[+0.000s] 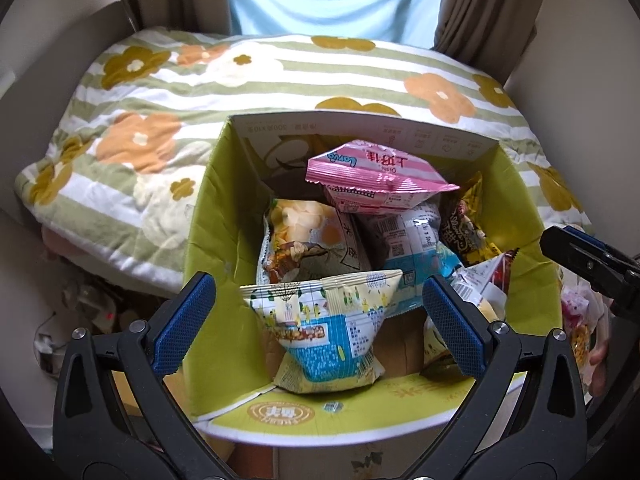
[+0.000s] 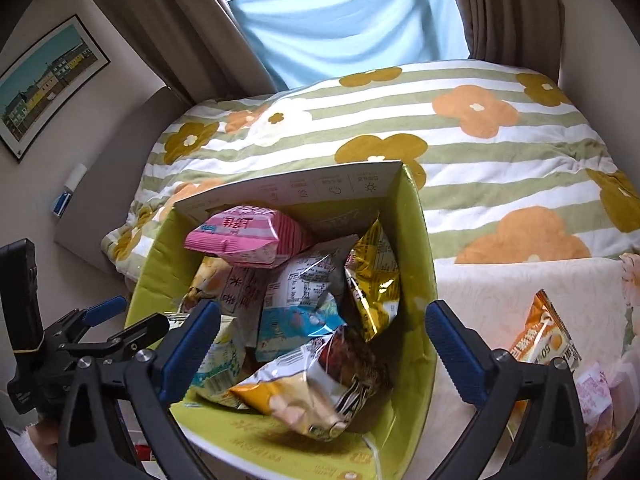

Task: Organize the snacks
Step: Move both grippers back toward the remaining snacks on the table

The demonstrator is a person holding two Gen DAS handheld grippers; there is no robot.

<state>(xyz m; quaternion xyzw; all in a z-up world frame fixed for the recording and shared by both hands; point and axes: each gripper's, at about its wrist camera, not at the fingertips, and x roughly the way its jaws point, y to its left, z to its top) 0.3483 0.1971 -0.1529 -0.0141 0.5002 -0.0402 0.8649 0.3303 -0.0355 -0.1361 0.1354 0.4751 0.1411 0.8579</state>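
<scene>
An open cardboard box (image 1: 224, 216) stands in front of a folded blanket (image 1: 168, 92), its far flap against the blanket's near edge. Inside lie several snack packets in a heap — one packet (image 1: 372, 178) rests on top toward the far wall, another (image 1: 320, 328) leans at the near side, a third (image 2: 372, 280) stands against the right wall. Right of the box, on a cloth-covered surface (image 2: 500, 292), lies a further packet (image 2: 540, 336) — outside, beside the box wall.

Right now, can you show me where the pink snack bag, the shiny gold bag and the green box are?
pink snack bag (image 1: 376, 178), left wrist view, middle of its front.
shiny gold bag (image 2: 374, 280), right wrist view, its crinkled face.
green box (image 1: 218, 236), left wrist view, inner left wall.
</scene>
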